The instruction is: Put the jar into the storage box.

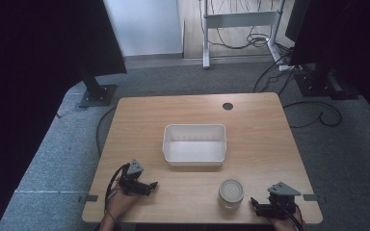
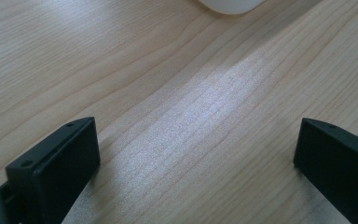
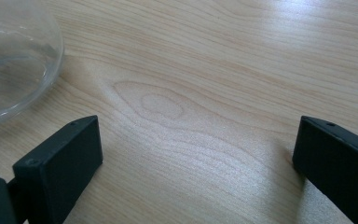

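Two handheld grippers rest at the near edge of a wooden table (image 1: 270, 125), each held by a person's hand. At the near left corner, the left gripper (image 1: 150, 186) has its jaws spread wide over bare wood, gripping nothing. At the near right corner, the right gripper (image 1: 254, 204) also has its jaws spread apart and empty, pointing toward a clear glass jar (image 1: 231, 192) standing just beside its tips. In the right gripper view the jar (image 3: 14, 60) sits by the left jaw, apart from it. A white plastic bin (image 1: 194, 144) sits open at the middle of the table, beyond the jar and well apart from both grippers.
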`<action>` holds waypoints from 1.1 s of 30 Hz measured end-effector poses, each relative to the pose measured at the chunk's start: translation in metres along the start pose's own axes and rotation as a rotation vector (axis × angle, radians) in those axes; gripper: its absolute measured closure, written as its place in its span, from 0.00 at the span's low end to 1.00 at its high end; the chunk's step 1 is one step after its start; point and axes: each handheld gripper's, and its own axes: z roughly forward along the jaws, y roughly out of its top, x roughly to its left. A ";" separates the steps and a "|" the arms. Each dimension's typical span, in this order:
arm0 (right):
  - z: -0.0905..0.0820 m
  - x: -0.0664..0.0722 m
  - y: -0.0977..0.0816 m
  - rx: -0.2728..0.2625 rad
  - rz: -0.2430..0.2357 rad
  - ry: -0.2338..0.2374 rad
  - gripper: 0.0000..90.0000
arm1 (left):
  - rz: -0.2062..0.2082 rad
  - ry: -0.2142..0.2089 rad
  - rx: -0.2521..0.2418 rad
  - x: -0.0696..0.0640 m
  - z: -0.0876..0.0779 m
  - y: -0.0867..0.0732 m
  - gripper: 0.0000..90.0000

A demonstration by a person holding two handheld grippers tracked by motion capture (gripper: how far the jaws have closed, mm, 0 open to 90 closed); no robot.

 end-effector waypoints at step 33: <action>-0.014 0.003 0.005 0.009 0.008 0.028 0.00 | -0.001 0.001 0.000 0.000 0.000 0.000 0.00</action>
